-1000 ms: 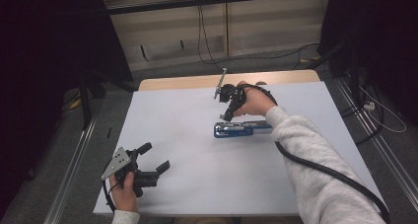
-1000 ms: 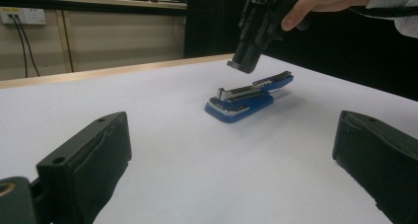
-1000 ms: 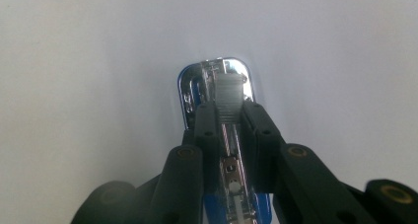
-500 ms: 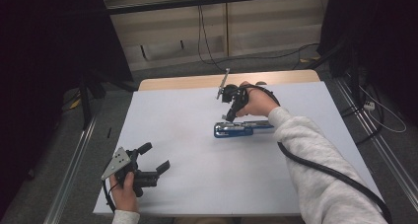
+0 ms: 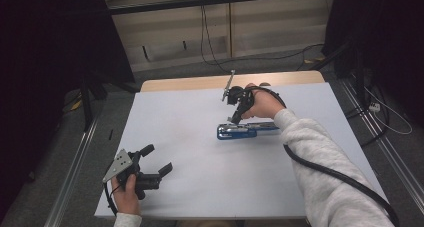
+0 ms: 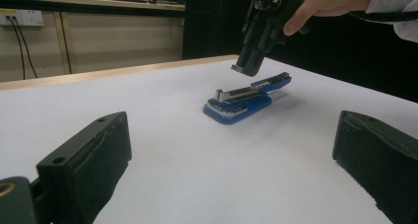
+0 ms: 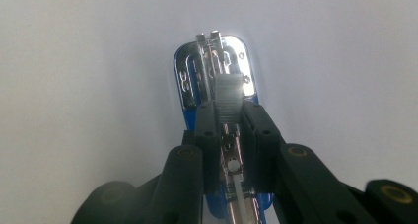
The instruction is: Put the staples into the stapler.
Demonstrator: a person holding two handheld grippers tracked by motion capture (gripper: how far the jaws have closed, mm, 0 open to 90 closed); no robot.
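Up above the blue stapler (image 5: 246, 130), the right gripper (image 5: 236, 116) points down at it, held by the person's right hand (image 5: 263, 103). In the right gripper view its two black jaws sit close together, with only a thin gap, right over the stapler's (image 7: 217, 81) shiny metal strip; I cannot tell if they touch it. In the left gripper view this gripper (image 6: 251, 61) hangs just over the stapler (image 6: 244, 100), with a little space under it. The stapler lies flat on the white table (image 5: 200, 137), near the middle and a bit toward the far side, its top part lifted a little. Well away from the stapler, near the front corner, the left gripper (image 5: 159, 159) rests low in the left hand (image 5: 127, 194). Its jaws are wide apart and hold nothing.
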